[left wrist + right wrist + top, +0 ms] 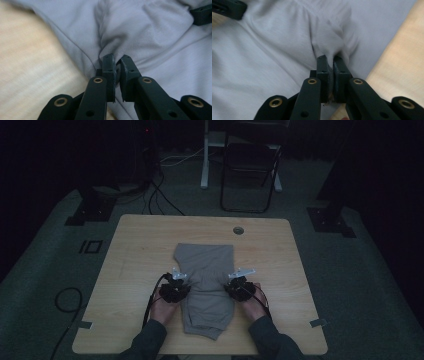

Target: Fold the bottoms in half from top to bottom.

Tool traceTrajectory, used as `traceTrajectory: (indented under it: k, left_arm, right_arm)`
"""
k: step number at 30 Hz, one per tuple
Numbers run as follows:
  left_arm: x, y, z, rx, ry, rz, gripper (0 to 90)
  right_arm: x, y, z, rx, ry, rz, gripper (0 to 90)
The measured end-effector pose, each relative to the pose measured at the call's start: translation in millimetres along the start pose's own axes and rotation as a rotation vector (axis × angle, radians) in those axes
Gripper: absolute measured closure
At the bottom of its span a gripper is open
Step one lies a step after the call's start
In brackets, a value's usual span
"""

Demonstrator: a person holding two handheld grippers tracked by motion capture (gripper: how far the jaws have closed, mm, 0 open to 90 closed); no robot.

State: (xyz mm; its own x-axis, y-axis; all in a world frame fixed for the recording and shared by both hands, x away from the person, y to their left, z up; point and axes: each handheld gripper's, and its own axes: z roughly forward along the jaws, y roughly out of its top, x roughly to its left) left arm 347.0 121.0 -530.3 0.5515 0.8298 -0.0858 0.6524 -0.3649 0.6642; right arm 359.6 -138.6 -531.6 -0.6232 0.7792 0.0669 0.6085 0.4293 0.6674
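A grey folded garment [205,270] lies on the middle of the wooden table [135,250], long side running toward me. My left gripper [181,281] pinches its left edge about halfway along, and a fold of grey cloth [112,42] bunches up between the shut jaws [117,60]. At the opposite edge my right gripper [235,281] is shut on the cloth [329,40] too, with a pleat rising from its tips [331,59]. Each gripper view shows the other gripper's black tip in an upper corner.
Bare wood lies on both sides of the garment. A small round grommet [238,230] sits near the table's far edge. Beyond the table stand a dark folding chair [250,170], stand bases and cables on the floor.
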Motion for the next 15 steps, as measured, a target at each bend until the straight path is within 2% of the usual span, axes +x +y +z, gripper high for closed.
traceTrajectory:
  k: [2, 5, 8, 11, 13, 15]
  left_arm:
    - [0.7, 0.8, 2.1, -0.011, 0.002, -0.006, 83.4]
    - [2.5, 10.1, 10.4, -0.013, 0.025, 0.003, 83.0]
    - [6.2, 22.3, 21.7, -0.022, 0.060, 0.004, 82.7]
    - [13.9, 37.1, 32.9, -0.019, 0.088, -0.019, 82.2]
    - [18.1, 45.2, 37.9, -0.011, 0.097, -0.027, 82.4]
    - [20.3, 50.9, 37.9, -0.017, 0.096, -0.035, 84.8]
  right_arm:
    - [-3.3, -0.5, 2.0, -0.024, 0.006, 0.008, 84.4]
    - [-8.4, 6.7, 7.7, -0.024, -0.037, -0.018, 84.3]
    - [-19.3, 16.5, 16.2, -0.032, -0.063, 0.006, 84.1]
    - [-29.8, 26.4, 24.9, -0.042, -0.078, 0.044, 83.6]
    - [-34.8, 32.8, 29.5, -0.041, -0.084, 0.062, 83.6]
    - [-38.3, 37.0, 32.5, -0.045, -0.088, 0.059, 84.5]
